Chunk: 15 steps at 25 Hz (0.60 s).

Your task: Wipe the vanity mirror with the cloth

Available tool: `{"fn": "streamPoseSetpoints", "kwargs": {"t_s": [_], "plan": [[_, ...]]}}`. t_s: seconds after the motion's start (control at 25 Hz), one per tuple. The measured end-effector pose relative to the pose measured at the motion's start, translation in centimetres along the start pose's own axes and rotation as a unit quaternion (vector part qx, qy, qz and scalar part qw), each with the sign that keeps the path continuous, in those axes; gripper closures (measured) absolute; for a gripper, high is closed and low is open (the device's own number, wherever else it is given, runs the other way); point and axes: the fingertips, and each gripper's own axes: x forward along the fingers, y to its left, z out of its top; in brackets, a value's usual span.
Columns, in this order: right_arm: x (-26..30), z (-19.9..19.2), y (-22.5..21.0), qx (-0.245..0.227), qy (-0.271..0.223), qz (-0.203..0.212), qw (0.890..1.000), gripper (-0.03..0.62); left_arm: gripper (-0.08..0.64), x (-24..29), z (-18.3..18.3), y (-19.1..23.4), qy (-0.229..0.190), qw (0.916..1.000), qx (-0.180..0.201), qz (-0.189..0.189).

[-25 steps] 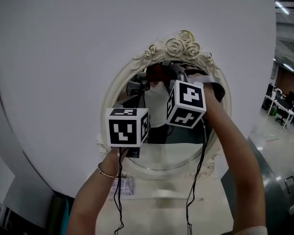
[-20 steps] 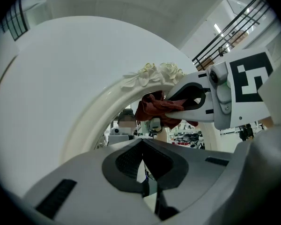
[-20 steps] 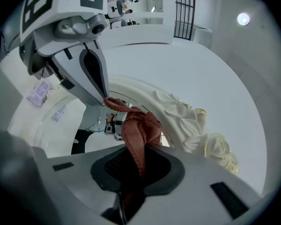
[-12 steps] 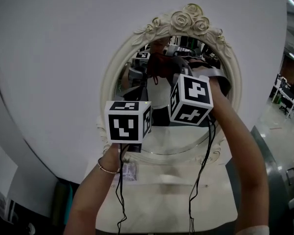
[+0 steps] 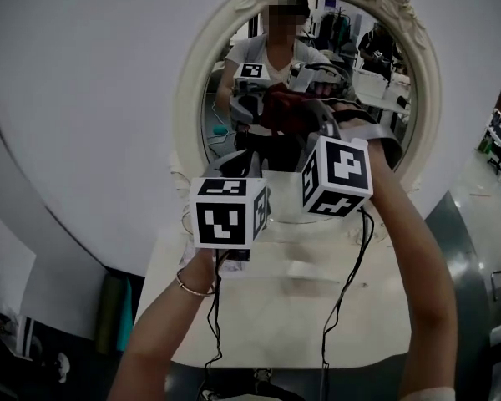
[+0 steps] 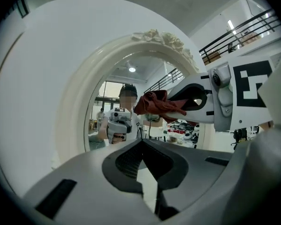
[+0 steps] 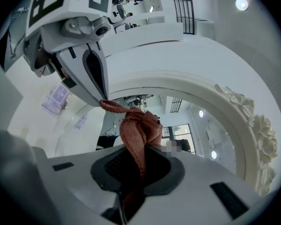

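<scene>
- The right gripper (image 7: 131, 182) is clamped on the red cloth (image 7: 139, 128), held up at the glass, upper centre of the head view.
- The left gripper (image 6: 147, 172) has its jaws pressed together, empty, lower left of the cloth.
- Wiping the vanity mirror (image 5: 192, 90) looks under way; the next move calls for sweeping the cloth across the glass.

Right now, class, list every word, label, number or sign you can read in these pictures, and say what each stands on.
No text can be read anywhere.
Left cube: black-and-white square pattern, no letters.
Right cube: the same kind of pattern, no letters.
Packet by the mirror's foot: print too blurred to read.
Sheet at the left edge: print too small to read.
</scene>
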Motion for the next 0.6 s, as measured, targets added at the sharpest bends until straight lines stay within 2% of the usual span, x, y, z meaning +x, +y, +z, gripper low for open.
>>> {"fn": "streamPoseSetpoints", "kwargs": {"t_s": [0.32,0.6], "plan": [[1.8,0.4,8.6,0.031,-0.021,0.054,0.998,0.525,0.551,0.4,-9.9,0.7,0.078,0.9965,-0.028,0.009],[3.5,0.6,15.6,0.046,-0.037,0.091,0.994,0.525,0.551,0.5,-16.0,1.1,0.115,0.9926,-0.036,0.011]]}}
